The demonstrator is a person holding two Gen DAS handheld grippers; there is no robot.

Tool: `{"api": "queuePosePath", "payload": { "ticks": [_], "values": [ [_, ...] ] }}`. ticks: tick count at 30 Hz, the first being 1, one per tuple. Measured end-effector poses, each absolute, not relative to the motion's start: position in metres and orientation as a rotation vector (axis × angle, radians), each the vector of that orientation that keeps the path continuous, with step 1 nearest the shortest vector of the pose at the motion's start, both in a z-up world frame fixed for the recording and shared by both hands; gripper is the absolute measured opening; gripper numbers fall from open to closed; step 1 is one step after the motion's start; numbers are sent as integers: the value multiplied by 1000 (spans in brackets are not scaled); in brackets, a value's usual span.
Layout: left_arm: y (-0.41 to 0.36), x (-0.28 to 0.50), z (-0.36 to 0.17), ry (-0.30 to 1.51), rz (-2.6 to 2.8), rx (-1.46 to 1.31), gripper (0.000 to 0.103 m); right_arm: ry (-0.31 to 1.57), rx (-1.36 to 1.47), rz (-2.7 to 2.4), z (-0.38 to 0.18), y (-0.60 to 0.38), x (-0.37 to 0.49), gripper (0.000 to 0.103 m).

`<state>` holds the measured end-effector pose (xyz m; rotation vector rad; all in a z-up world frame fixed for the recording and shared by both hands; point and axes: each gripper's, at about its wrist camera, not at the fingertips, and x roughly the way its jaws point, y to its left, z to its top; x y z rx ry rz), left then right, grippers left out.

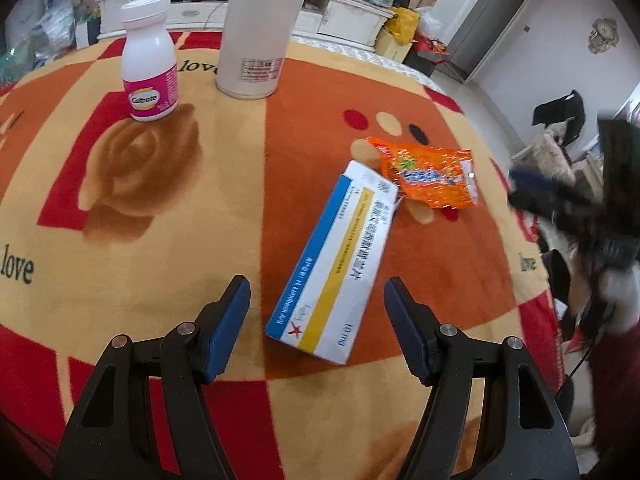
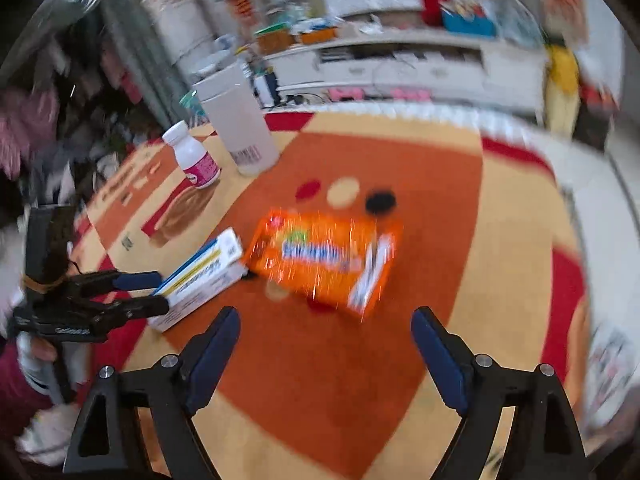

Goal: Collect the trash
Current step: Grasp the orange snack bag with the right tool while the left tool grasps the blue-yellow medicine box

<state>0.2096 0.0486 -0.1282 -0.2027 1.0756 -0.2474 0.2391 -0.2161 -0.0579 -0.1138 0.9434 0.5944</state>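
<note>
Nearest the medicine box, the left tongs stood about half open, one blue pad on either side of the box's near end, neither pad pressing on it; they held nothing. The box, white with a blue and a yellow stripe, lay flat on the bench, which was covered by a blanket patterned in orange, cream and red.

Touching the far end of the box lay the orange snack wrapper, crumpled and flat on the blanket, one corner overlapping the box's end flap. From the right wrist view the wrapper sat just beyond the right tongs, whose pads stood wide apart with only bare blanket between them; they gripped nothing and were clear of the wrapper. That view was blurred. In it the left tongs showed from the side, reaching in from the left, their fingers lying over and along the near end of the box.

Well beyond the box, on its far left, a white pill bottle with a pink label stood upright. Just right of that bottle, equally far from the box, stood a tall white cylindrical container, also upright. Past the bench edge, a white cabinet ran across the room, cluttered on top.
</note>
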Motion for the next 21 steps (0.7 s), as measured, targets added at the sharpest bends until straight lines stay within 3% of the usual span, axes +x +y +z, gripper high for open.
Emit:
{"api": "queuePosePath", "payload": {
  "ticks": [7,14,21],
  "values": [
    [46,216,-138,1076,-126,-167,69,930,-69,604,-57,-185,307,85],
    [67,217,-134,1069,-96,-207,69,1156,203,676,-104,-205,310,78],
    [75,211,-119,1013,-181,-185,69,1072,-41,675,-80,-207,257,80]
  ]
}}
